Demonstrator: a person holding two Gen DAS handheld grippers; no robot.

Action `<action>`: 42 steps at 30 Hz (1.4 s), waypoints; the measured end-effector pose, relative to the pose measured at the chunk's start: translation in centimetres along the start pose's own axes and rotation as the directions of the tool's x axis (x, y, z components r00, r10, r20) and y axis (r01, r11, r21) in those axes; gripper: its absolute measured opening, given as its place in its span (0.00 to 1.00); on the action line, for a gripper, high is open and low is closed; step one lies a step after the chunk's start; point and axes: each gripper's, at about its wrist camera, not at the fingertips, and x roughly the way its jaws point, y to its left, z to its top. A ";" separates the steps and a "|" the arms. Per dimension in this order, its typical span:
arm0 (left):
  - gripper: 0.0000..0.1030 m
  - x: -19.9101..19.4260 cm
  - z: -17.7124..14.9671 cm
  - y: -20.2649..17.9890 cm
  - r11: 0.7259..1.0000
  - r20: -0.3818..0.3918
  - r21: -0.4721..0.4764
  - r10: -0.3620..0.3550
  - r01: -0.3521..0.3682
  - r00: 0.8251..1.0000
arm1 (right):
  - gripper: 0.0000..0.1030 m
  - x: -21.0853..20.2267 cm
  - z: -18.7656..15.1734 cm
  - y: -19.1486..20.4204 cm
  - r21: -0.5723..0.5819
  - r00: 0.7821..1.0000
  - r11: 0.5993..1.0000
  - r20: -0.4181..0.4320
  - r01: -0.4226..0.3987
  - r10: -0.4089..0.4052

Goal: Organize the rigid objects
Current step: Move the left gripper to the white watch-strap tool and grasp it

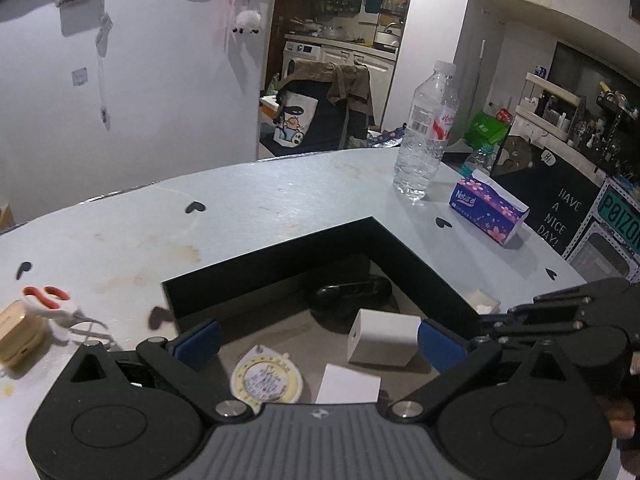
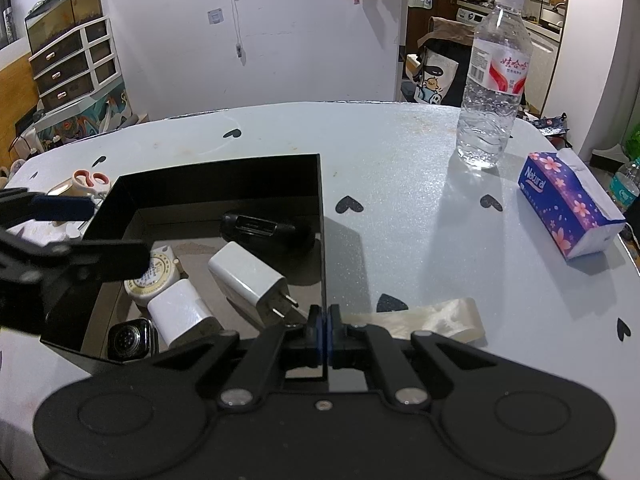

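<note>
A black open box (image 2: 224, 178) sits on the pale blue table (image 2: 400, 184). It holds two white chargers (image 2: 244, 276) (image 2: 180, 312), a round yellow-rimmed tin (image 2: 156, 276), a smartwatch (image 2: 128, 338) and a black object (image 2: 264, 230). My right gripper (image 2: 323, 322) is shut on the box's right wall. My left gripper (image 1: 318, 340) is open and empty, above the box interior (image 1: 280, 264), over a white charger (image 1: 382, 338) and the tin (image 1: 266, 380). Scissors (image 1: 52, 304) and a tan case (image 1: 18, 332) lie left of the box.
A water bottle (image 2: 494, 80) stands at the back right, with a tissue pack (image 2: 568, 208) to its right. A translucent strip (image 2: 424, 320) lies beside the box. A chair with clothes (image 1: 324, 108) stands behind the table.
</note>
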 end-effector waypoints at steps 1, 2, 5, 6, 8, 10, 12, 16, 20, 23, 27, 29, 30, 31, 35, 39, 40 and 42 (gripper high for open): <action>1.00 -0.2 -0.1 0.0 1.000 0.003 0.002 0.006 -0.006 1.000 | 0.03 0.0 0.0 0.0 -0.001 1.000 1.000 0.000 0.000 0.000; 1.00 -0.5 -0.3 0.1 1.000 0.006 0.005 0.010 -0.010 1.000 | 0.03 0.0 0.0 0.0 0.000 1.000 1.000 0.000 0.000 0.000; 1.00 -1.3 -1.0 0.2 1.000 0.018 0.014 0.028 -0.028 0.999 | 0.03 0.0 0.0 0.0 0.001 1.000 1.000 0.000 -0.001 0.001; 1.00 -1.6 -1.2 0.3 0.999 0.023 0.015 0.038 -0.038 0.999 | 0.02 0.0 0.0 0.0 0.001 1.000 1.000 0.000 0.000 0.000; 1.00 -2.2 -1.8 0.7 0.998 0.036 0.015 0.055 -0.055 0.998 | 0.03 0.0 0.0 0.0 0.000 1.000 1.000 0.000 0.000 0.000; 1.00 -2.4 -2.4 1.1 0.998 0.041 0.007 0.066 -0.067 0.997 | 0.03 0.0 0.0 0.0 0.000 1.000 1.000 0.000 0.000 0.000; 1.00 -3.0 -3.0 2.0 0.997 0.046 -0.012 0.081 -0.080 0.996 | 0.02 0.0 0.0 -0.1 0.000 1.000 1.000 0.000 -0.001 0.001; 1.00 -4.1 -4.0 4.7 0.990 0.058 -0.086 0.119 -0.114 0.991 | 0.02 0.0 0.0 0.0 -0.001 1.000 1.000 0.000 0.001 -0.001; 1.00 -5.1 -4.9 7.5 0.980 0.074 -0.129 0.160 -0.149 0.984 | 0.02 0.0 0.0 -0.1 0.000 1.000 1.000 0.000 0.001 -0.001; 1.00 -5.4 -5.5 9.5 0.972 0.081 -0.137 0.203 -0.190 0.976 | 0.03 0.0 0.0 -0.1 0.000 1.000 1.000 0.000 0.000 0.000; 0.87 -4.7 -6.3 12.3 0.958 0.059 -0.169 0.246 -0.233 0.967 | 0.02 0.0 0.0 0.0 -0.001 1.000 1.000 0.000 0.001 -0.001; 0.74 -4.1 -6.6 13.5 0.952 0.032 -0.184 0.253 -0.243 0.967 | 0.03 0.0 0.0 -0.1 0.000 1.000 1.000 0.000 0.001 -0.001; 0.71 -3.7 -6.6 14.0 0.951 0.026 -0.187 0.256 -0.247 0.966 | 0.02 0.0 0.0 0.0 -0.001 1.000 1.000 0.000 0.001 -0.001; 0.67 -3.4 -6.7 14.3 0.951 0.024 -0.184 0.259 -0.250 0.966 | 0.03 0.0 0.0 -0.1 -0.001 1.000 1.000 0.000 0.001 -0.001; 0.65 -1.4 -6.2 14.7 0.953 0.019 -0.144 0.272 -0.266 0.962 | 0.03 0.0 0.0 -0.1 0.000 1.000 1.000 0.000 0.001 -0.001; 0.65 1.1 -5.4 15.1 0.962 -0.013 -0.104 0.251 -0.251 0.968 | 0.03 -0.1 -0.1 -0.1 -0.003 1.000 1.000 -0.001 0.003 -0.003; 0.65 1.7 -5.2 15.2 0.964 -0.020 -0.096 0.249 -0.250 0.968 | 0.03 -0.1 -0.1 -0.1 -0.004 1.000 1.000 -0.001 0.004 -0.004; 0.65 2.4 -5.0 15.2 0.961 -0.017 -0.079 0.265 -0.265 0.964 | 0.02 -0.1 -0.2 -0.1 -0.003 1.000 1.000 -0.001 0.004 -0.004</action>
